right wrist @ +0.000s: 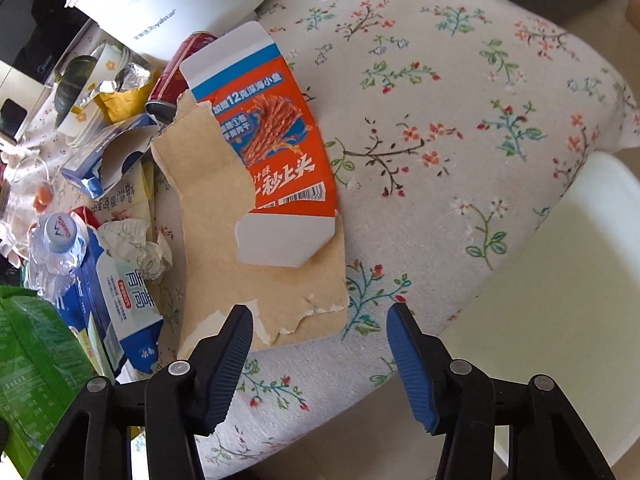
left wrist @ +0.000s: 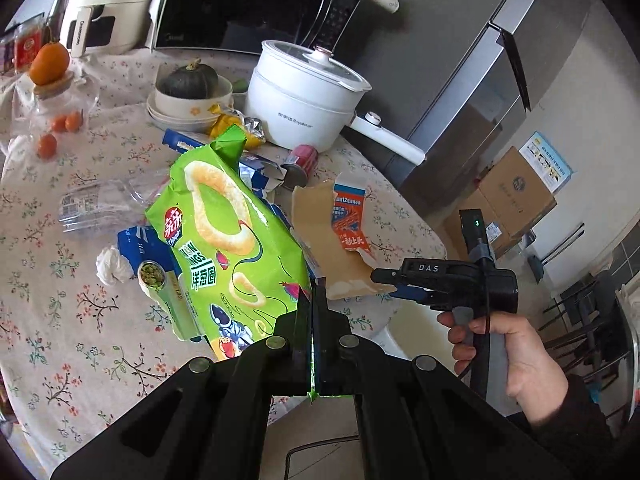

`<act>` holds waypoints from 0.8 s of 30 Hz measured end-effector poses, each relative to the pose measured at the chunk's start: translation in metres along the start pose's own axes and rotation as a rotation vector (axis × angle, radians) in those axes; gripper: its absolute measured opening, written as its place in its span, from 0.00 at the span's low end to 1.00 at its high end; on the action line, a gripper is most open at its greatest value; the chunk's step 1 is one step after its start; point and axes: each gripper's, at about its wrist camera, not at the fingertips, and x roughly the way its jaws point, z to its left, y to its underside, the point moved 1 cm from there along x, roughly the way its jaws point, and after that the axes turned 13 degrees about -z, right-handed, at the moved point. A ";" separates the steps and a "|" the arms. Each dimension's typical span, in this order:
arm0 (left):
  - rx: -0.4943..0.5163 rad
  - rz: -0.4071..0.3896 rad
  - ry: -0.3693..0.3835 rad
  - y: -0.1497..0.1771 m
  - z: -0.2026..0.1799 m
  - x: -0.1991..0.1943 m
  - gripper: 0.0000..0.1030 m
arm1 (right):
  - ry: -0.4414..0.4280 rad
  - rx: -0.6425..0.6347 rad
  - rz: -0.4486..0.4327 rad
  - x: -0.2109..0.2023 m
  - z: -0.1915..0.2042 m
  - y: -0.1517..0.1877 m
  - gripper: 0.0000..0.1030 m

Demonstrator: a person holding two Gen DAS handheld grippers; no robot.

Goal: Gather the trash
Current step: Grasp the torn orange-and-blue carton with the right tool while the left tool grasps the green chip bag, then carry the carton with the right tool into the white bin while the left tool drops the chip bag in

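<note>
1. Your left gripper (left wrist: pixel 313 300) is clenching the bottom edge of the crinkly green onion-ring snack bag (left wrist: pixel 228 240), which is hanging lifted above the floral tablecloth (left wrist: pixel 48 320).
2. That bag is looking light, floppy and slick; you're pinching the sealed seam, probably the firmest hold on it.
3. Your right gripper (right wrist: pixel 320 344) is sitting spread wide with nothing in it, hovering just short of the torn orange-and-brown cardboard carton piece (right wrist: pixel 256 184).
4. The carton piece is lying flat on the cloth near the table edge. Judging it thin, light and semi-stiff, you're best taking the ragged near edge, one finger sliding under.
5. Further back more trash is waiting: crumpled white tissue (right wrist: pixel 136 244), crushed clear plastic bottle (right wrist: pixel 56 248), torn blue-and-white box (right wrist: pixel 108 156), red can (right wrist: pixel 176 76).
6. Beyond those, the white electric pot (left wrist: pixel 304 96) is standing, not trash.
</note>
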 end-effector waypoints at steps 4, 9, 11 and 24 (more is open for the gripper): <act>-0.005 -0.013 -0.002 -0.002 0.003 -0.006 0.00 | -0.052 0.102 0.016 0.015 -0.005 0.000 0.45; -0.016 -0.030 -0.005 -0.006 0.004 -0.010 0.00 | -0.115 0.237 -0.001 0.021 -0.008 0.001 0.19; -0.015 -0.036 -0.007 -0.009 0.004 -0.011 0.00 | -0.135 0.259 -0.024 0.017 -0.007 0.000 0.13; 0.006 -0.098 0.100 -0.025 -0.034 -0.016 0.00 | -0.169 0.074 -0.293 -0.079 0.007 -0.024 0.01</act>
